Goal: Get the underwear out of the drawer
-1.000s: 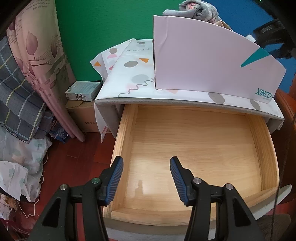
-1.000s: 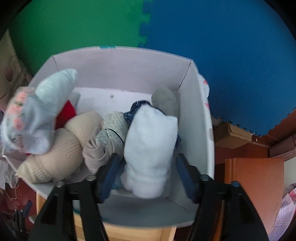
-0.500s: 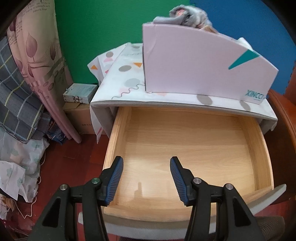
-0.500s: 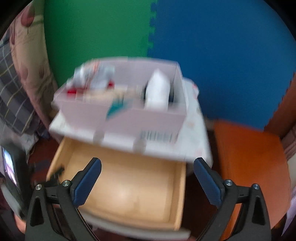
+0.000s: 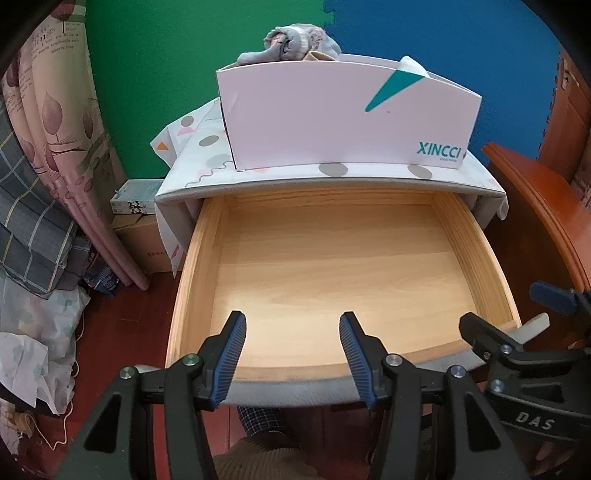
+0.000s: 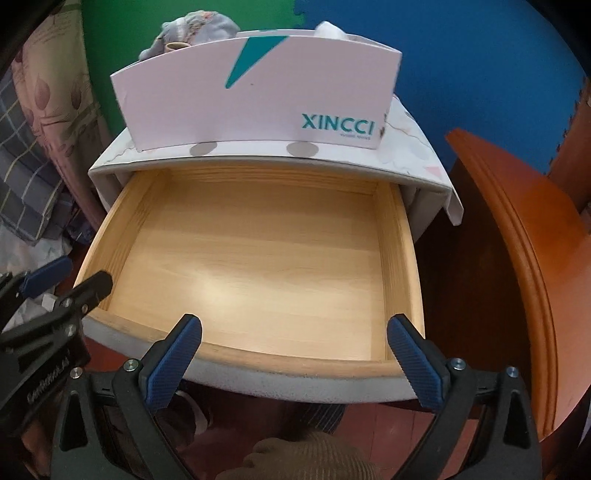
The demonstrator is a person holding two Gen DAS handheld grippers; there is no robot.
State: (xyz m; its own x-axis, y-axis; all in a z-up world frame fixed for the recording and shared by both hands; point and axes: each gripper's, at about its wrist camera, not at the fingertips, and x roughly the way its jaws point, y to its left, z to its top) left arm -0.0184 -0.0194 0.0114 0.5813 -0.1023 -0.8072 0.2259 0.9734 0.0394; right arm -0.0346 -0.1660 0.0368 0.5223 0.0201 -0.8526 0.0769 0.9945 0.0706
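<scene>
The pale wooden drawer (image 5: 199, 258) (image 6: 399, 251) is pulled out, and its floor is bare. On the cabinet top above it stands a white XINCCI box (image 5: 332, 118) (image 6: 258, 92). A grey floral underwear bundle (image 5: 295, 40) (image 6: 199, 29) and a white roll (image 5: 410, 66) (image 6: 328, 29) poke over its rim. My left gripper (image 5: 292, 319) (image 6: 77, 275) hovers open over the drawer's front left with nothing between its fingers. My right gripper (image 6: 294, 323) (image 5: 513, 310) hovers over the front right, jaws spread wide and holding nothing.
An orange-brown wooden piece of furniture (image 6: 517, 240) stands close on the right. A pink curtain (image 5: 55, 129), plaid cloth and a small carton (image 5: 136, 192) crowd the left. The person's knee (image 6: 306, 458) sits below the drawer front.
My right gripper let go of the white roll in the box, opened wide, and dropped back to the drawer front. My left gripper drew back a little.
</scene>
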